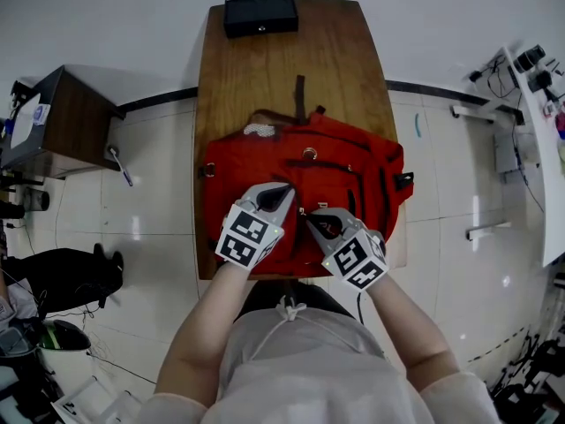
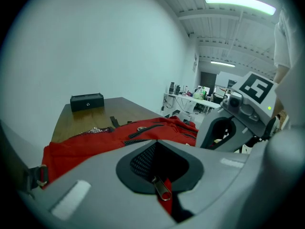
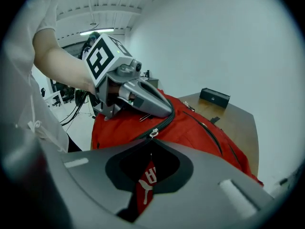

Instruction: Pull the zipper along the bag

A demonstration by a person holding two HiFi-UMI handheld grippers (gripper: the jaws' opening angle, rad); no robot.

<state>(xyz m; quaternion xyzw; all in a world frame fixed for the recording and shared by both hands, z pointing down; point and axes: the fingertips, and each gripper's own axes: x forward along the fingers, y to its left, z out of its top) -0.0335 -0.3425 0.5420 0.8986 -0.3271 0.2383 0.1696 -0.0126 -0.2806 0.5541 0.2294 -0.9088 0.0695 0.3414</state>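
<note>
A red backpack (image 1: 349, 162) lies flat on the wooden table (image 1: 331, 56), and both grippers rest on its near part. In the left gripper view, my left gripper (image 2: 160, 178) is shut on a metal zipper pull (image 2: 162, 191) with red fabric under it. My right gripper (image 3: 147, 175) is shut on a red pull tab (image 3: 145, 186) with a white logo, hanging from a silver slider (image 3: 153, 133) on a dark zipper line. From the head view the left gripper (image 1: 281, 194) and the right gripper (image 1: 314, 222) sit a few centimetres apart, tips pointing toward each other.
A black box (image 1: 259, 14) stands at the table's far end. A dark side cabinet (image 1: 55, 120) and a black bag on the floor (image 1: 64, 276) are to the left. A white workbench (image 1: 540, 140) runs along the right. My body is against the table's near edge.
</note>
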